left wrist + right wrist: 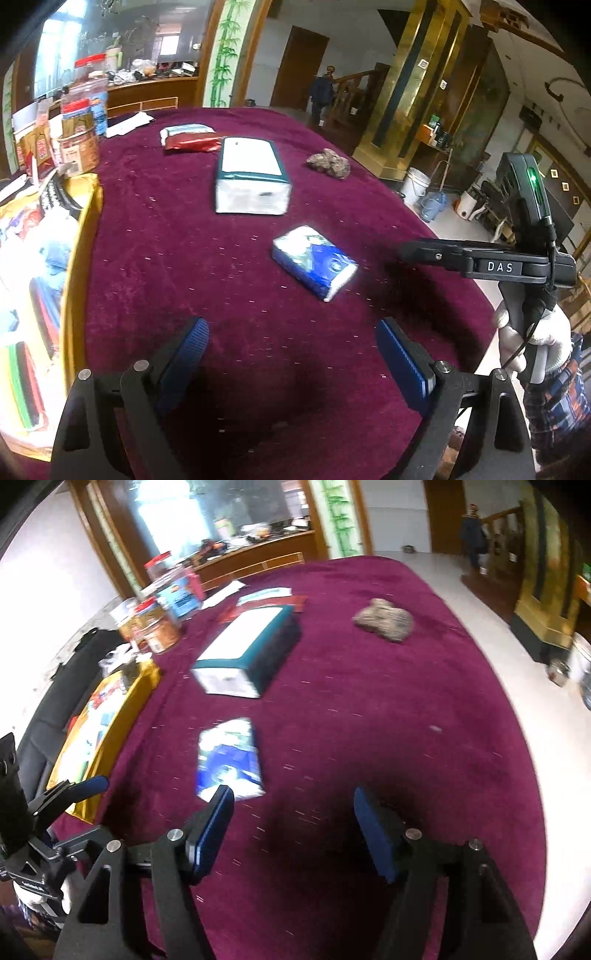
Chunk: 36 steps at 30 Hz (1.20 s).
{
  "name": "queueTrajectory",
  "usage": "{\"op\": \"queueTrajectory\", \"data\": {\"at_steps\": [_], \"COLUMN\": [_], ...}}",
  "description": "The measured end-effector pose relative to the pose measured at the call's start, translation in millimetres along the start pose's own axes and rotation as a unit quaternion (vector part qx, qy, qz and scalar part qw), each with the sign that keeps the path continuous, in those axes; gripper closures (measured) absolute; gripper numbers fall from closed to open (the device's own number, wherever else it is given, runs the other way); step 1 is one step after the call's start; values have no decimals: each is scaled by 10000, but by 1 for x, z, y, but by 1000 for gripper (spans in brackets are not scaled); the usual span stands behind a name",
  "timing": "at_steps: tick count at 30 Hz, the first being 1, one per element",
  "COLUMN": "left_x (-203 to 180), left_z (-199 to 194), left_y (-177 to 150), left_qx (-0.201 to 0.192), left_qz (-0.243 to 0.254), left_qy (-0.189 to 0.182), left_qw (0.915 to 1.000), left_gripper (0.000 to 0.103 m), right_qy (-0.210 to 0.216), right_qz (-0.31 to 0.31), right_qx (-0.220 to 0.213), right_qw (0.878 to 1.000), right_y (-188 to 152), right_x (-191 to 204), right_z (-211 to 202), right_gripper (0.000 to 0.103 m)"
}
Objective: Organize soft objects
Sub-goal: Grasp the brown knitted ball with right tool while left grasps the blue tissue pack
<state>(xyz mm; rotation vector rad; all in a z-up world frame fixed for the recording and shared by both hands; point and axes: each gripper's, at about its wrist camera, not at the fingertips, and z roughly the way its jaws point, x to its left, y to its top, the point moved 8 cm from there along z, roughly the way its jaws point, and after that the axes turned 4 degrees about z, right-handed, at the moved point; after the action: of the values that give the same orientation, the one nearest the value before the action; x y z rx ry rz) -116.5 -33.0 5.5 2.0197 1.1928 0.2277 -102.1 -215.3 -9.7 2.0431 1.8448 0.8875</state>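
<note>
On the maroon tabletop lie five soft things: one small blue-and-white tissue pack, one large teal-and-white tissue pack, one flat red packet with one white-and-blue packet touching it behind, and one brown crumpled lump well apart to the side. One yellow-rimmed box full of mixed colourful items sits at the tabletop's edge, with a cluster of jars beyond it.

The left gripper hangs over bare cloth with its two blue pads spread apart and nothing between them; the small blue-and-white tissue pack lies just ahead, slightly toward its right finger, not touching. In the right wrist view the same pack lies ahead and left of the right gripper, its near corner just beside the left fingertip; contact there cannot be told through the blur. The right gripper's jaws stand apart, empty. A white-gloved hand grips the right gripper's handle.
</note>
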Motion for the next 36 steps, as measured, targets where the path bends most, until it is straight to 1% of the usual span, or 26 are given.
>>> {"op": "queueTrajectory", "data": {"at_steps": [4, 8, 13, 15, 17, 19, 21, 24, 27, 30, 33, 34, 35, 36], "left_x": [-12, -14, -2, 3, 9, 13, 15, 19, 23, 30, 36, 37, 38, 39], "left_z": [2, -1, 4, 7, 10, 12, 14, 16, 21, 30, 39, 41, 43, 45], "left_y": [-1, -1, 0, 3, 6, 8, 10, 15, 22, 27, 27, 27, 27, 27], "left_qx": [67, 43, 101, 114, 115, 156, 206, 203, 231, 303, 421, 448, 468, 490], "left_qz": [91, 126, -111, -244, -443, -605, -661, -716, -762, -768, -782, -782, -782, -767], "left_qy": [-41, -22, -18, -10, 18, 0, -75, -124, -193, -206, -234, -224, -213, -205], "left_qw": [9999, 9999, 9999, 9996, 9990, 9980, 9976, 9972, 9966, 9964, 9958, 9957, 9956, 9956], "left_gripper": [9, 9, 9, 9, 9, 9, 9, 9, 9, 9, 9, 9, 9, 9], "right_qy": [-128, -183, -277, -409, -516, -528, -473, -576, -721, -1092, -1605, -1686, -1768, -1735], "right_qz": [149, 233, 246, 233, 358, 539, 669, 702, 705, 304, -271, -352, -416, -430], "right_qx": [-158, -219, -225, -330, -490, -619, -687, -621, -446, -250, -62, 11, 183, 308], "right_qw": [9997, 9993, 9991, 9983, 9968, 9952, 9943, 9939, 9939, 9932, 9866, 9851, 9832, 9834], "right_y": [5, 14, 26, 37, 56, 78, 99, 135, 158, 179, 198, 201, 202, 201], "right_x": [-19, -29, -37, -45, -58, -72, -79, -86, -88, -85, -86, -89, -91, -93], "right_z": [-12, -7, 1, 1, -1, 0, 6, 34, 67, 107, 147, 155, 168, 176], "right_gripper": [36, 34, 34, 33, 32, 31, 27, 27, 27, 27, 27, 27, 27, 28]}}
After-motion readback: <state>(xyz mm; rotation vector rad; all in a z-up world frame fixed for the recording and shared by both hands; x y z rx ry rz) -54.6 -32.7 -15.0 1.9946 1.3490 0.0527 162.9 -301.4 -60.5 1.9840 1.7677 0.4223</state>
